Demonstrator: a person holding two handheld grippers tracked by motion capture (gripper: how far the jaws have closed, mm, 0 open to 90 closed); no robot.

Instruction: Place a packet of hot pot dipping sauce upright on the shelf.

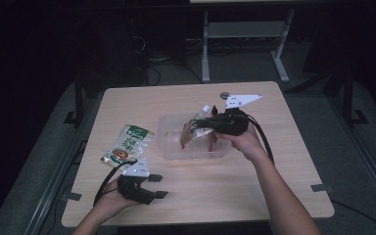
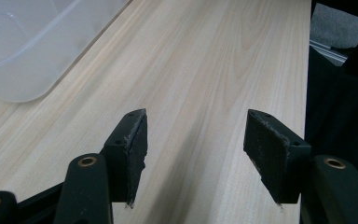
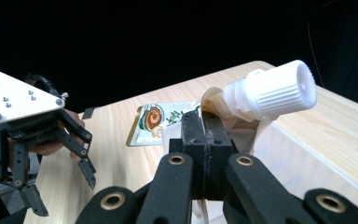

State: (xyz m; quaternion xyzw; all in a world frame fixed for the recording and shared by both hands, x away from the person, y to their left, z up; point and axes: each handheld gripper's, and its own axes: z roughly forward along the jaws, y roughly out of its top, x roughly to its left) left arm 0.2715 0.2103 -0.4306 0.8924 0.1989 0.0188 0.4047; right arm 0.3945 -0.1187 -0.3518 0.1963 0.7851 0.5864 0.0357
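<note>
My right gripper (image 1: 210, 123) is shut on a spouted pouch (image 1: 196, 131) with a white screw cap (image 3: 279, 91), holding it over the clear plastic bin (image 1: 169, 147) at the table's middle. In the right gripper view its jaws (image 3: 204, 135) pinch the pouch's beige top edge just beside the cap. A flat green and white sachet (image 1: 127, 143) lies on the table left of the bin. My left gripper (image 1: 157, 186) rests near the front left edge, open, nothing between its pads (image 2: 135, 144). The left gripper (image 3: 60, 163) also appears at the left of the right gripper view.
The light wooden table (image 1: 274, 161) has bare surface right of the bin and along its front. In the left gripper view the bin's rounded corner (image 2: 23, 70) sits at upper left. Beyond the table's far edge stand a white frame's legs (image 1: 205, 49) on a dark floor.
</note>
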